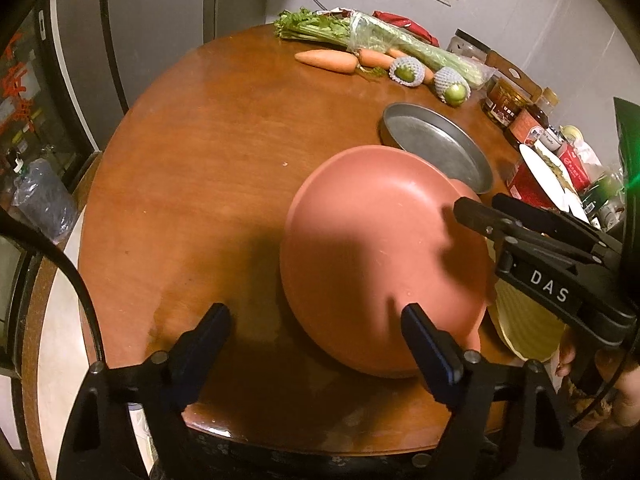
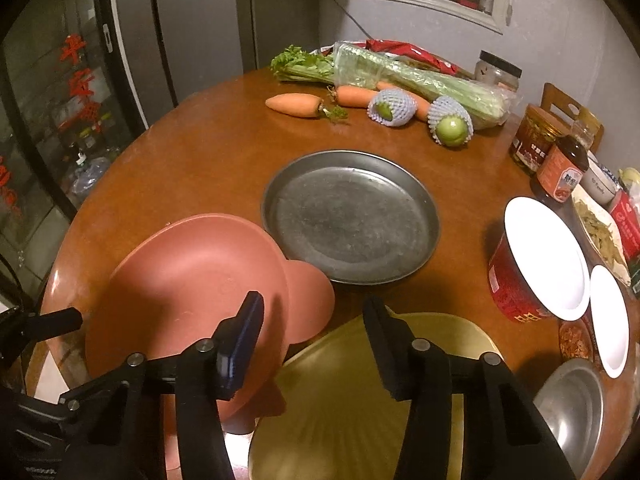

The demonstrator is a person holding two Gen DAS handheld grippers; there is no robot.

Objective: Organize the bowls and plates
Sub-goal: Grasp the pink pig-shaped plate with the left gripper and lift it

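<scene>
While I watched, my left gripper (image 1: 316,330) fingers stood wide, one over the pink plate (image 1: 384,256). My right gripper (image 2: 314,334) fingers gaped, holding nothing, between that plate and the yellow plate (image 2: 352,412).

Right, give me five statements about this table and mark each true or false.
1. The metal tray is empty. True.
2. The pink plate lies flat on the table. False: it is tilted, resting on another pink dish.
3. The carrots sit inside the tray. False: they lie on the table beyond it, near the celery.
4. Two green fruits wear foam net sleeves. True.
5. The left tool grips the yellow dish. False: its fingers stand apart, one on each side of the pink plate's near rim; the yellow dish is below the right tool.
</scene>
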